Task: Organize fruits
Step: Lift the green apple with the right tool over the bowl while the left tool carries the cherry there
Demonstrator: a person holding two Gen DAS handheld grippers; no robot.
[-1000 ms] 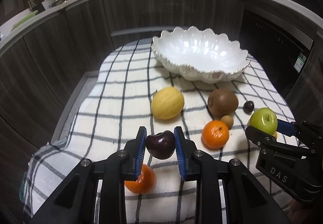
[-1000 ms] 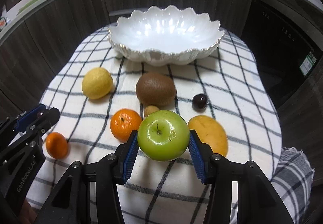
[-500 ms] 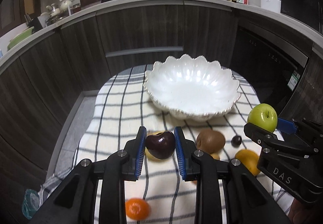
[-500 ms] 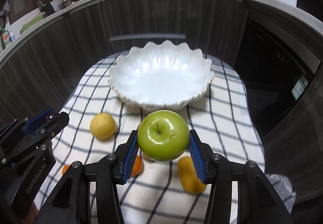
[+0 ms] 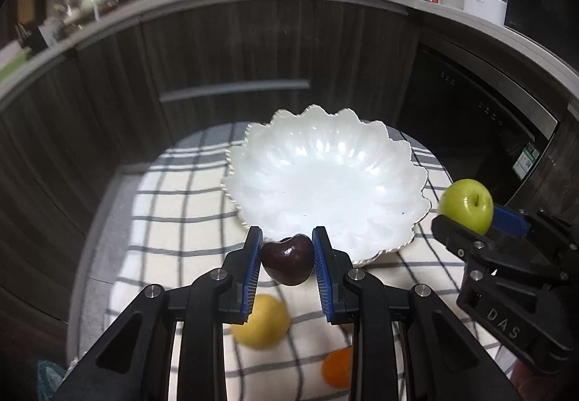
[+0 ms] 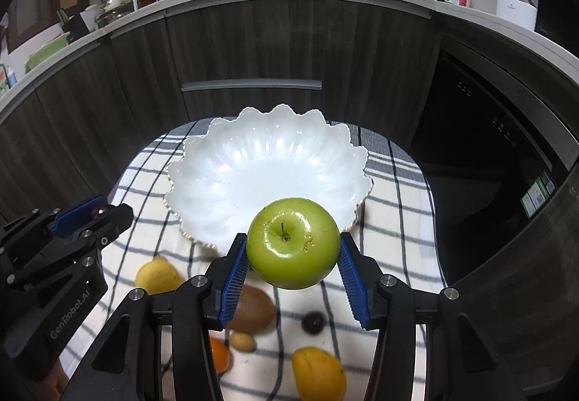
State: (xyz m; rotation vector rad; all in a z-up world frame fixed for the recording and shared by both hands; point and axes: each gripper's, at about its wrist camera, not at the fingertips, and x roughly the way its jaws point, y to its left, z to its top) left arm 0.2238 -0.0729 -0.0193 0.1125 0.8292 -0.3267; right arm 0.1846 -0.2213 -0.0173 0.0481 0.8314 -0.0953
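My left gripper (image 5: 287, 261) is shut on a dark red plum (image 5: 287, 260), held above the near rim of the empty white scalloped bowl (image 5: 325, 180). My right gripper (image 6: 293, 256) is shut on a green apple (image 6: 293, 241), held above the bowl's (image 6: 260, 176) near right rim. The apple also shows in the left wrist view (image 5: 466, 205). On the checked cloth lie a lemon (image 6: 157, 274), a kiwi (image 6: 253, 308), a dark cherry (image 6: 313, 322), a small brown fruit (image 6: 243, 341), an orange (image 6: 219, 354) and a mango (image 6: 318, 374).
The checked cloth (image 6: 394, 220) covers a small table in front of dark wood cabinets (image 6: 253, 50). A dark oven front (image 6: 499, 162) stands to the right. The lemon (image 5: 262, 323) and an orange (image 5: 336, 368) show under my left gripper.
Both grippers have risen and moved forward toward the bowl with their fruit. The loose fruit has slipped down and behind in both views.
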